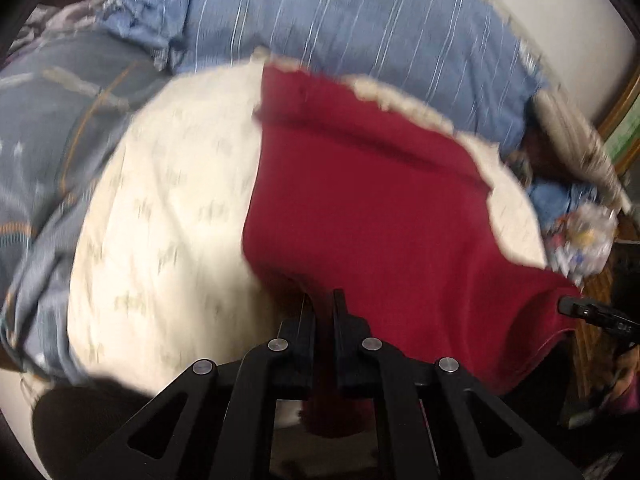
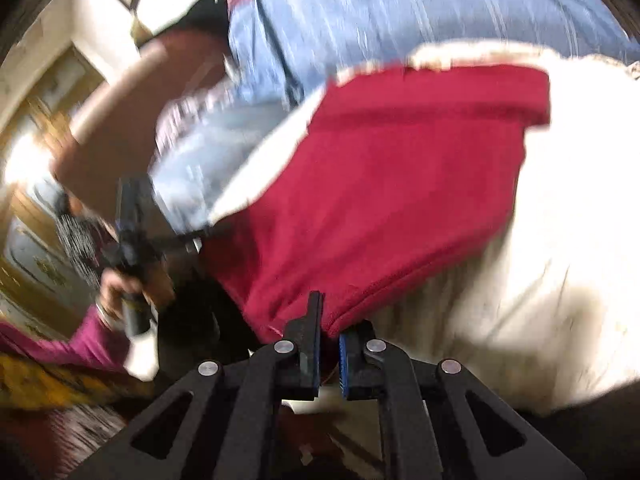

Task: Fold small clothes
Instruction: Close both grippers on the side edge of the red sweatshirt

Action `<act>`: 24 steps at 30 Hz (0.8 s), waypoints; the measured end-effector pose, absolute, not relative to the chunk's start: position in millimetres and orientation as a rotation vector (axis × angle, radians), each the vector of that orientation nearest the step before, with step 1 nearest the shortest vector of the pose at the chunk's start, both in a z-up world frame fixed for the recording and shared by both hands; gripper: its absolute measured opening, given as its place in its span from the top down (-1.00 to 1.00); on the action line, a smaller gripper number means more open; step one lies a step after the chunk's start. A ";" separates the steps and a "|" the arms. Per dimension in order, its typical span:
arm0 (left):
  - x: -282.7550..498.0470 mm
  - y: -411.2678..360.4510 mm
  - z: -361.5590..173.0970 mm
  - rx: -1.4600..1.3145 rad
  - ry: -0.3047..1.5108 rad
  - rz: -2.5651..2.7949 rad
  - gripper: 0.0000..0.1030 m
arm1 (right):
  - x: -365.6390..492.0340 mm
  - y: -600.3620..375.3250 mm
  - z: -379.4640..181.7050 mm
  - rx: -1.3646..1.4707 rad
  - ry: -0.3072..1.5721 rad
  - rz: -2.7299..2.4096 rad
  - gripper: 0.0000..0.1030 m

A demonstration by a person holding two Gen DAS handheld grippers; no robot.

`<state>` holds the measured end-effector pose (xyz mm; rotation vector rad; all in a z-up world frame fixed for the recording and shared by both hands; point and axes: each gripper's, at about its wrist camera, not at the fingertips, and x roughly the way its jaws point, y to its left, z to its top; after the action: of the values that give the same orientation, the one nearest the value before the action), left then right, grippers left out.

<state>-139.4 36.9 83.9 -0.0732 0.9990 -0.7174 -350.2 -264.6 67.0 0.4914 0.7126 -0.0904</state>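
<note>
Left hand: in the right wrist view my left hand wraps the dark handle of its tool at the left edge of the bed, a magenta sleeve trailing behind it.
Right hand: not visible; only the tool's tip shows in the left wrist view, at the garment's right corner.
Left hand-held gripper: tilted downward, fingers pressed together on a bunched fold of the red garment; the cloth passes between the pads and comes out behind them.
Right hand-held gripper: tilted downward too, fingers pinched on the garment's near hem, with red fabric caught between the black pad and the blue one.
Red garment: spread over the cream sheet in the middle of the bed, its near edge drawn up off the sheet at both corners where I grip it; the far edge lies flat by the sheet's frilled border.
Blue striped pillow: at the bed's far edge, just beyond the garment.
Blue-grey quilt: bunched along the bed's left side.
Sharpness: both views are blurred.
</note>
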 end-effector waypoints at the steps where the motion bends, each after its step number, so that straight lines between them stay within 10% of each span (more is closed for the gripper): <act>1: -133.7 34.9 89.6 -0.085 0.974 -0.713 0.90 | -347.2 -272.5 71.7 0.484 0.694 -0.126 0.89; 11: -51.2 -27.0 138.2 -0.142 0.769 -0.703 0.90 | -285.2 -368.0 116.8 0.440 0.535 -0.369 0.89; 24: 100.3 -134.3 60.2 -0.150 0.834 -0.587 0.88 | -188.0 -494.6 88.9 0.450 0.621 -0.530 0.89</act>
<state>100.3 -134.3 60.2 -0.1505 0.8341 -0.5872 -188.0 -494.6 88.9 0.4498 0.6215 -0.5304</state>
